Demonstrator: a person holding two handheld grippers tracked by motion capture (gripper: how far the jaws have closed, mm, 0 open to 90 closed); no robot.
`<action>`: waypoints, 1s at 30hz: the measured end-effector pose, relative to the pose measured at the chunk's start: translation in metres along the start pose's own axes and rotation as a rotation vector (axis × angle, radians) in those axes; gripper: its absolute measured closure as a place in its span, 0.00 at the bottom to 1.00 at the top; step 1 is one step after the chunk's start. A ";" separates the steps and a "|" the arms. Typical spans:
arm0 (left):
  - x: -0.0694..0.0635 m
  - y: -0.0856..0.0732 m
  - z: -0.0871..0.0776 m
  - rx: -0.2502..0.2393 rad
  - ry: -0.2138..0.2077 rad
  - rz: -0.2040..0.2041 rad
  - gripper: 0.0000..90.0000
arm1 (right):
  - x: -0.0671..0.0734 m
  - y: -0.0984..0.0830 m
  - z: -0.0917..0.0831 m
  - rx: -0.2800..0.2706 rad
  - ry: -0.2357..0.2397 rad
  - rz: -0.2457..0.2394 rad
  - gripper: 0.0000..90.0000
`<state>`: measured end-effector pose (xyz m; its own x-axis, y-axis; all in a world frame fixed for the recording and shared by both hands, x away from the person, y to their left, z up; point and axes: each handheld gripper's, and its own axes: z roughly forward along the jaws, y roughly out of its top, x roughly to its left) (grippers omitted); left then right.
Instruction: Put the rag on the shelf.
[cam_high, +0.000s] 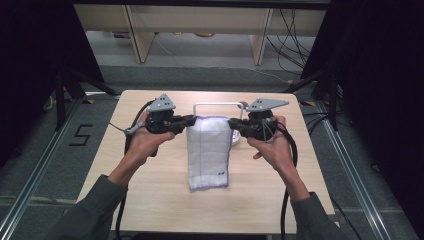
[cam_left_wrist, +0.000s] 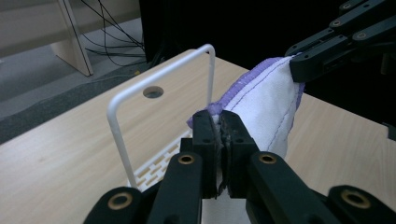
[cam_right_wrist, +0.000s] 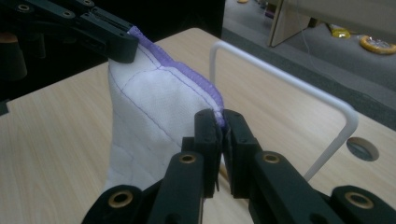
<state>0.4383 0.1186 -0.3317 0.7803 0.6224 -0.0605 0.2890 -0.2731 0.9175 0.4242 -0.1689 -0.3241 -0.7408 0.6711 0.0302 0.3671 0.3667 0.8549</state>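
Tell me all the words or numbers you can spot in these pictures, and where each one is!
"5": black tape mark on the grey floor, left of the table.
A small dark mark near the bottom of the white cloth: too small to read.
No words or numbers can be read on the left gripper, the right gripper or the white wire rack.

floor: grey carpet (cam_high: 210, 75) | furniture: pale wooden legs (cam_high: 141, 40) | sides: black curtains (cam_high: 380, 75)
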 end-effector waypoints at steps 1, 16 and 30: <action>0.001 0.004 0.000 -0.001 0.000 -0.001 0.95 | -0.002 0.004 -0.001 -0.003 -0.003 0.000 0.95; 0.022 0.063 0.008 -0.048 0.040 0.004 0.95 | -0.027 0.061 -0.015 -0.081 -0.078 -0.019 0.95; 0.040 0.097 0.026 -0.057 0.087 -0.005 0.94 | -0.054 0.084 -0.006 -0.111 -0.128 0.036 0.95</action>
<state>0.5116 0.0979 -0.2556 0.7273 0.6855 -0.0328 0.2583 -0.2291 0.9385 0.4918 -0.1786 -0.2506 -0.6480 0.7616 0.0020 0.3224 0.2719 0.9067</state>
